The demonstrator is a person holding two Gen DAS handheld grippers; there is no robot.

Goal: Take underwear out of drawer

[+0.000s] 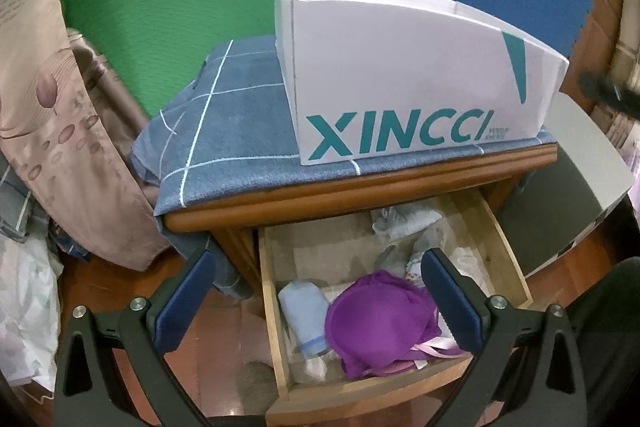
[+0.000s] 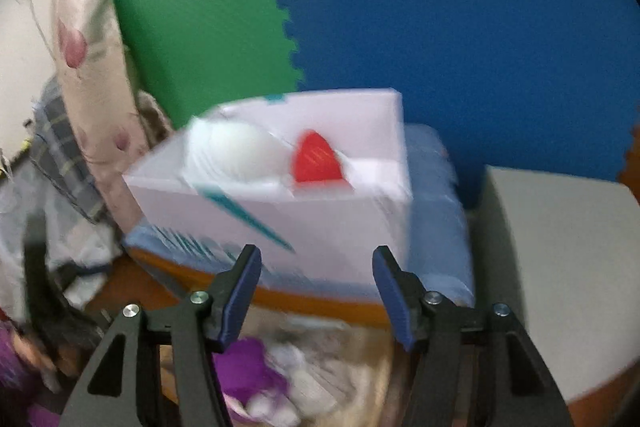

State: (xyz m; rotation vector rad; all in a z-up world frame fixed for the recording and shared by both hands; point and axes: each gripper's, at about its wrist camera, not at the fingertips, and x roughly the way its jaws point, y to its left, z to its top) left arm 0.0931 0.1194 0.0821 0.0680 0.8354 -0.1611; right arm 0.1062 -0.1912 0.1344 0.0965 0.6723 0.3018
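Underwear, a purple bra [image 1: 376, 323], is seen lying at the front of the open drawer [image 1: 272, 307], partly hidden behind the right finger of the left tongs [image 1: 320, 291], whose jaws are spread wide and empty. The drawer's back is covered by the bench top. The right tongs [image 2: 316, 291] are parted, nothing between them. Only the blurred right view shows inside the white box [image 2: 320, 211]: something red [image 2: 316, 159].
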